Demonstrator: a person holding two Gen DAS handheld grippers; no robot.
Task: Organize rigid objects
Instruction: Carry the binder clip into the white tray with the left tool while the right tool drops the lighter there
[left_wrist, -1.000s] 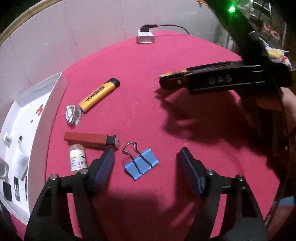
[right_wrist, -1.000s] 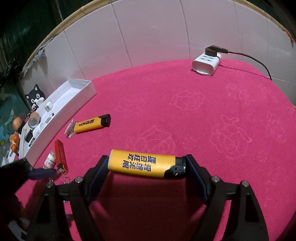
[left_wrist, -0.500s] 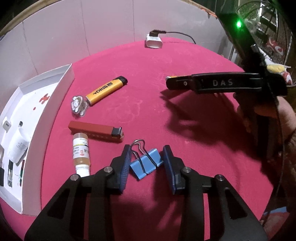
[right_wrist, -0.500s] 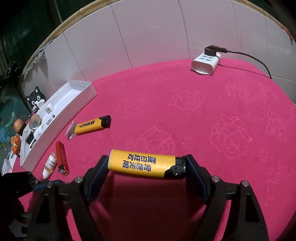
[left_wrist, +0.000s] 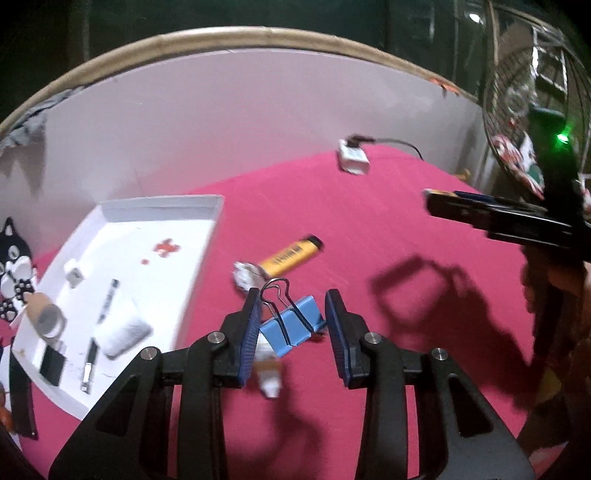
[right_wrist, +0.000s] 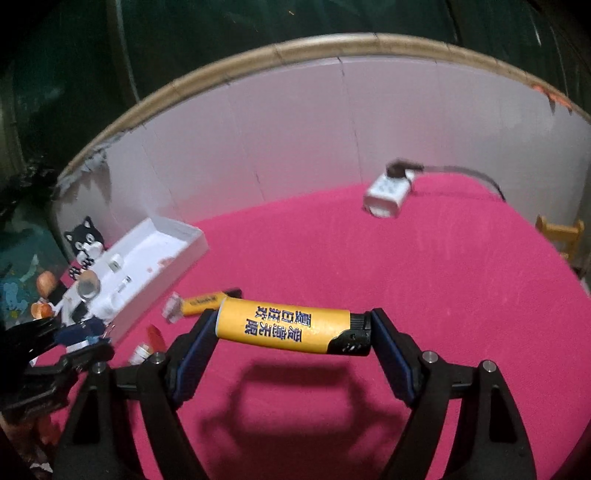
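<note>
The left hand-held gripper (left_wrist: 291, 325) clamped a blue metal binder clip (left_wrist: 291, 325) (wire handles up); the right hand-held gripper (right_wrist: 291, 328) gripped a yellow plastic lighter (right_wrist: 284, 325) endwise above the pink-clothed table (right_wrist: 424, 280).

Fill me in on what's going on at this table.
A person with a gripper in each hand is tidying small items on a pink tablecloth. The left gripper is shut on a blue binder clip, held clear of the cloth. The right gripper is shut on a yellow lighter, gripped end to end and also held up. A white tray at the left already holds several small things. Another yellow lighter lies on the cloth beside the tray.
</note>
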